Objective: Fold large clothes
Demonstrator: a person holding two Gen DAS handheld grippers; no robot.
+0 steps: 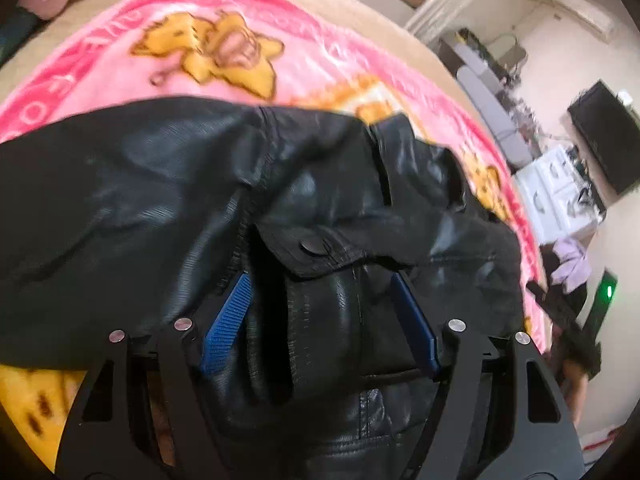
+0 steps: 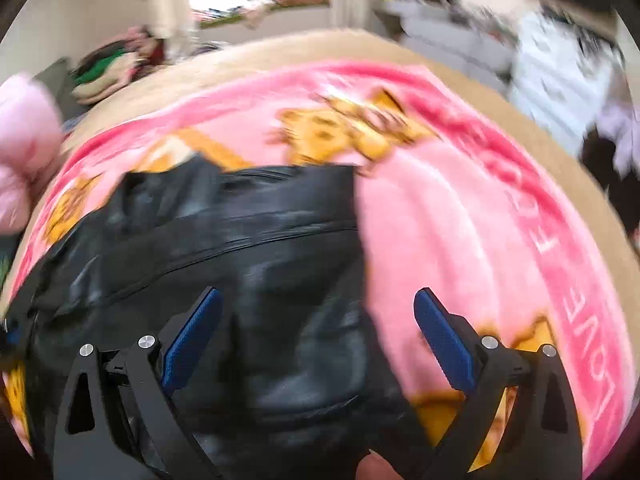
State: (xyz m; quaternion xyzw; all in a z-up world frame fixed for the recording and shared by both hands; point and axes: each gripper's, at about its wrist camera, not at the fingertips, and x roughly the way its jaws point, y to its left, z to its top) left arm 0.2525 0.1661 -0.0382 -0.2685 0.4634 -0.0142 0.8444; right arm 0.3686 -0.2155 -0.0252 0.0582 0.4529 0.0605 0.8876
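A black leather jacket (image 1: 168,184) lies on a pink blanket (image 1: 320,60) with yellow flower prints. In the left wrist view my left gripper (image 1: 318,286) is open, its blue pads (image 1: 226,322) on either side of a bunched fold with a snap flap (image 1: 310,246); the leather fills the gap but is not pinched. In the right wrist view the jacket (image 2: 240,240) covers the lower left. My right gripper (image 2: 318,300) is open wide over the jacket's right edge, the left pad (image 2: 192,340) over leather, the right pad over the blanket (image 2: 460,220).
The blanket lies on a tan bed (image 1: 360,4). A pink pillow (image 2: 20,144) and piled clothes (image 2: 108,68) sit at the far left. White drawers (image 1: 556,192), a dark screen (image 1: 608,136) and a wall air conditioner (image 1: 584,12) stand to the right of the bed.
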